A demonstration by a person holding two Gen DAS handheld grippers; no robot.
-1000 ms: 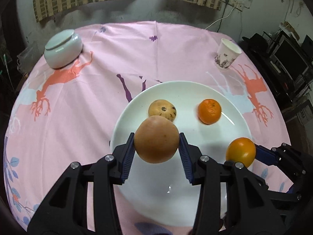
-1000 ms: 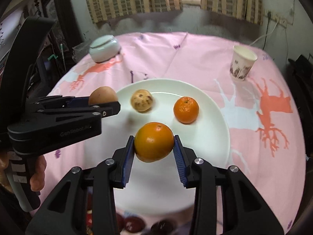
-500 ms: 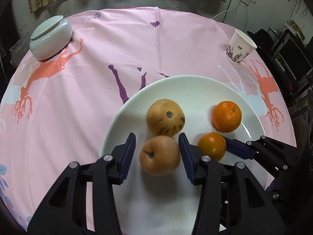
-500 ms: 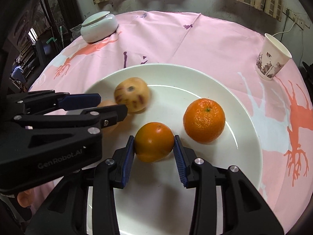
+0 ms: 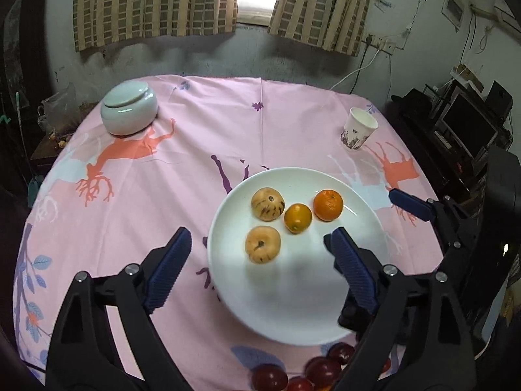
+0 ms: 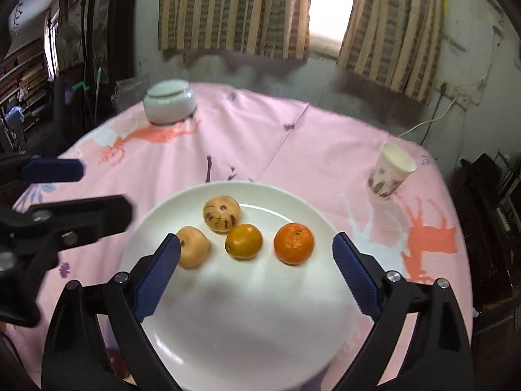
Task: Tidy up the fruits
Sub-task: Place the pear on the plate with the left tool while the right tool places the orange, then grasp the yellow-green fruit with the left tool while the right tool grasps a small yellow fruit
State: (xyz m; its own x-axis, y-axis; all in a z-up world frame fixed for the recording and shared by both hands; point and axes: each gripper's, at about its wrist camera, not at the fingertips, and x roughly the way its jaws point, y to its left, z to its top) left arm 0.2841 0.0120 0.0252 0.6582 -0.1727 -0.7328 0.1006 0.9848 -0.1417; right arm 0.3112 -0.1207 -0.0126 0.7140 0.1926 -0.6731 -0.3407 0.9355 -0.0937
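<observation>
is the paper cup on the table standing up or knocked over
Standing up. The paper cup rests on its base on the pink tablecloth, open mouth upward; its lean in the right wrist view looks like fisheye distortion.

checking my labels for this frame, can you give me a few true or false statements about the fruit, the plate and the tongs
1. Four fruits lie on the white plate. True.
2. The left tongs grip the tan fruit. False: they are open and hold nothing.
3. The paper cup stands on the plate. False: it stands on the pink cloth beyond it.
4. The right tongs are open. True.
5. The small orange lies between the speckled fruit and the large orange. True.
</observation>
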